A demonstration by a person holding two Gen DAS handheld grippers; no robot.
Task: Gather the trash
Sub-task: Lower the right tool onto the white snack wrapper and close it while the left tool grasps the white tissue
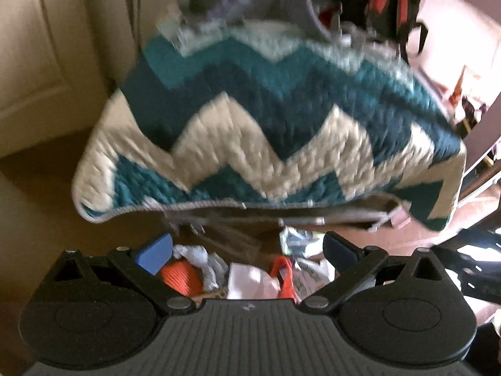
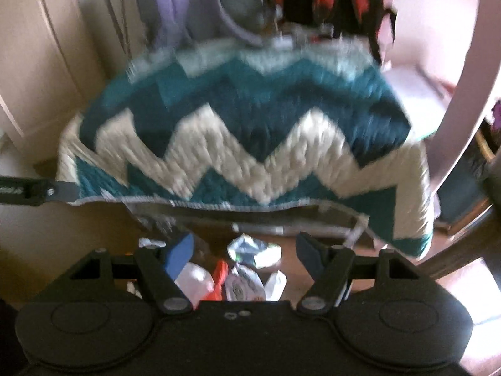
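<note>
Two grippers hang over a pile of trash on the floor, each with its jaws spread wide and nothing held between them. In the left wrist view the left gripper (image 1: 247,250) frames the litter: an orange bag (image 1: 180,277) at about 8 o'clock from the midpoint, touching the blue finger pad, crumpled paper (image 1: 206,261) just beside it, a white wrapper (image 1: 247,280) at 6 o'clock, an orange strap (image 1: 285,277) at 4 o'clock, and crinkled foil (image 1: 297,239) at 2 o'clock. In the right wrist view the right gripper (image 2: 245,250) sits above the same heap, with a foil wrapper (image 2: 253,247) between the fingertips, a printed packet (image 2: 242,283) at 6 o'clock and a white plastic piece (image 2: 195,277) at 8 o'clock. At 12 o'clock in both views a teal and cream zigzag quilt (image 1: 266,125) drapes over a low frame, its hem hanging just above the litter. Both pictures are blurred, so finer detail cannot be told.
</note>
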